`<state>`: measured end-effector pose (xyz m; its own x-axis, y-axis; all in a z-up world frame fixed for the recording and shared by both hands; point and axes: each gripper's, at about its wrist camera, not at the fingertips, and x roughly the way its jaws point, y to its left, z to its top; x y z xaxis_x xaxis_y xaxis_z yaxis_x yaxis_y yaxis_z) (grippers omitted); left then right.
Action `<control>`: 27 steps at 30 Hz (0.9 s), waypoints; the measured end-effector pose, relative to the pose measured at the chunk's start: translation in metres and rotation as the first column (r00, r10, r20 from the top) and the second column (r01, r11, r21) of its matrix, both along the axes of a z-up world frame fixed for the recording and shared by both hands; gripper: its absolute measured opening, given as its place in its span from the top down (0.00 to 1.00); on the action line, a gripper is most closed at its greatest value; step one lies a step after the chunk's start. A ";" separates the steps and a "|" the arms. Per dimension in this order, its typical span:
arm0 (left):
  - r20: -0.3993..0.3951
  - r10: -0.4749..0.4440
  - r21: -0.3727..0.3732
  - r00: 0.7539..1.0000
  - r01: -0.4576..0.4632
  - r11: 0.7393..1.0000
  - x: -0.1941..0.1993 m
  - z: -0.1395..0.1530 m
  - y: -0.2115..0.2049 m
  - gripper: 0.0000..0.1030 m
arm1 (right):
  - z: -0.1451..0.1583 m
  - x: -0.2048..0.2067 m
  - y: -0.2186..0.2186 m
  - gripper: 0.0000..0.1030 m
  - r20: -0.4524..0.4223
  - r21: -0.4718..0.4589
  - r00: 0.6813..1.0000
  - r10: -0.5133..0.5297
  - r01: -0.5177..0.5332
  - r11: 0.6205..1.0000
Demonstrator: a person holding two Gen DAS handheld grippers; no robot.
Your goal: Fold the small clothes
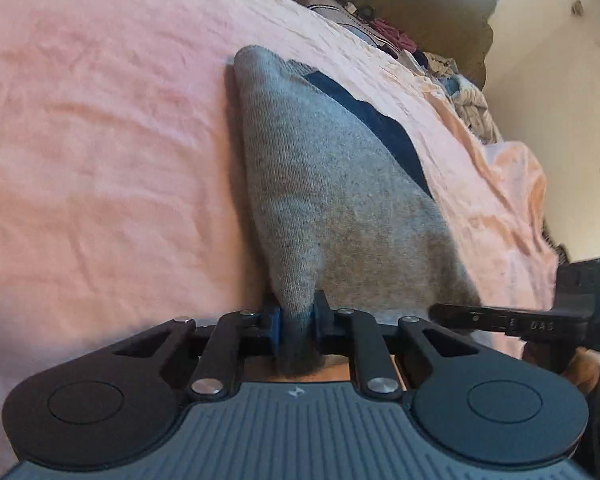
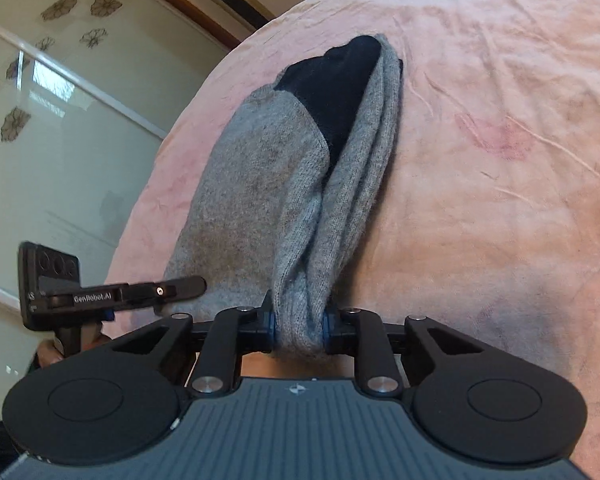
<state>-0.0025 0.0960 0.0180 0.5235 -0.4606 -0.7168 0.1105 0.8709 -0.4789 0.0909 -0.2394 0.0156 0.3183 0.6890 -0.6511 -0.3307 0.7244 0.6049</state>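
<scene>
A small grey knit garment (image 1: 332, 184) with a dark navy part (image 1: 376, 120) lies on the pink bedsheet (image 1: 100, 140). My left gripper (image 1: 298, 320) is shut on a bunched near corner of it, the cloth squeezed between the blue pads. In the right wrist view the same grey garment (image 2: 260, 200) shows its navy part (image 2: 336, 84) at the far end. My right gripper (image 2: 300, 326) is shut on another gathered fold of its near edge. Each gripper appears in the other's view: the right one (image 1: 540, 320) and the left one (image 2: 112, 292), both close beside the garment.
A heap of mixed clothes (image 1: 440, 64) lies along the far edge of the bed, under a dark olive headboard (image 1: 420, 0). A glossy wardrobe door with flower decals (image 2: 60, 120) stands beyond the bed's left edge. A hand (image 2: 56, 352) holds the left gripper's handle.
</scene>
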 end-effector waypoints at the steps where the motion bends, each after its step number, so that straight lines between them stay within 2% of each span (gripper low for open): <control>1: 0.038 -0.036 0.051 0.999 0.034 0.998 -0.003 0.001 -0.006 0.84 | -0.001 -0.003 0.000 0.82 0.028 -0.002 1.000 0.005 -0.005 1.000; 3: 0.083 -0.070 0.147 0.994 0.058 0.987 -0.014 0.010 -0.018 0.83 | -0.003 -0.003 -0.006 0.81 0.016 0.029 1.000 -0.014 0.014 0.999; 4: 0.114 -0.080 0.203 0.990 0.056 0.978 -0.020 0.019 -0.024 0.80 | 0.000 -0.002 -0.009 0.73 0.005 0.033 1.000 -0.028 0.028 0.999; 5: 0.153 -0.093 0.261 0.984 0.051 0.964 -0.028 0.030 -0.029 0.75 | 0.008 -0.003 -0.011 0.61 0.013 0.014 0.998 -0.054 0.054 0.998; 6: 0.206 -0.110 0.315 0.972 0.040 0.948 -0.038 0.041 -0.036 0.72 | 0.019 -0.005 -0.012 0.57 0.053 -0.015 0.995 -0.082 0.083 0.996; 7: 0.263 -0.130 0.345 0.956 0.032 0.938 -0.045 0.049 -0.042 0.59 | 0.034 -0.006 -0.014 0.53 0.115 -0.028 0.988 -0.102 0.105 0.994; 8: 0.326 -0.146 0.361 0.934 0.020 0.933 -0.053 0.057 -0.044 0.33 | 0.047 -0.004 -0.013 0.46 0.167 -0.022 0.979 -0.116 0.121 0.992; 9: 0.364 -0.146 0.367 0.920 0.003 0.930 -0.054 0.059 -0.051 0.20 | 0.057 0.000 -0.009 0.41 0.208 -0.009 0.970 -0.128 0.133 0.991; 10: 0.392 -0.146 0.370 0.908 -0.010 0.929 -0.049 0.059 -0.060 0.09 | 0.066 0.007 0.000 0.29 0.253 0.001 0.958 -0.136 0.141 0.990; 11: 0.394 -0.155 0.377 0.906 -0.006 0.926 -0.042 0.054 -0.070 0.10 | 0.072 0.014 0.012 0.22 0.290 0.000 0.948 -0.129 0.135 0.991; 13: 0.342 -0.161 0.404 0.926 0.010 0.915 -0.023 0.039 -0.086 0.11 | 0.072 0.039 0.042 0.21 0.319 -0.032 0.943 -0.091 0.107 0.994; 15: 0.286 -0.163 0.434 0.944 0.024 0.901 -0.011 0.021 -0.096 0.11 | 0.062 0.066 0.068 0.22 0.297 -0.085 0.954 -0.050 0.079 0.993; 16: 0.270 -0.161 0.455 0.949 0.021 0.890 -0.009 0.012 -0.099 0.11 | 0.052 0.077 0.079 0.23 0.296 -0.141 0.955 -0.026 0.070 0.987; 18: 0.286 -0.164 0.476 0.944 0.009 0.879 -0.011 0.001 -0.101 0.10 | 0.024 0.093 0.094 0.23 0.278 -0.290 0.961 -0.005 0.088 0.953; 19: 0.289 -0.160 0.472 0.944 0.005 0.881 -0.013 0.000 -0.100 0.10 | 0.014 0.091 0.092 0.18 0.339 -0.286 0.941 0.014 0.089 0.954; 21: 0.283 -0.149 0.456 0.947 0.004 0.890 -0.013 -0.001 -0.098 0.10 | 0.005 0.087 0.088 0.15 0.386 -0.260 0.922 0.024 0.084 0.962; 24: 0.283 -0.147 0.449 0.948 0.005 0.893 -0.014 -0.001 -0.095 0.10 | 0.012 0.085 0.090 0.15 0.372 -0.277 0.928 0.021 0.090 0.957; 27: 0.286 -0.145 0.446 0.947 0.002 0.895 -0.015 -0.001 -0.093 0.10 | 0.030 0.075 0.090 0.17 0.340 -0.267 0.940 -0.034 0.131 0.955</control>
<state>-0.0177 0.0026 0.0168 0.7246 -0.1857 -0.6637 0.2605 0.9654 0.0143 0.1659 -0.1492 0.0454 0.5949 0.4542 -0.6632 -0.4066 0.8818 0.2392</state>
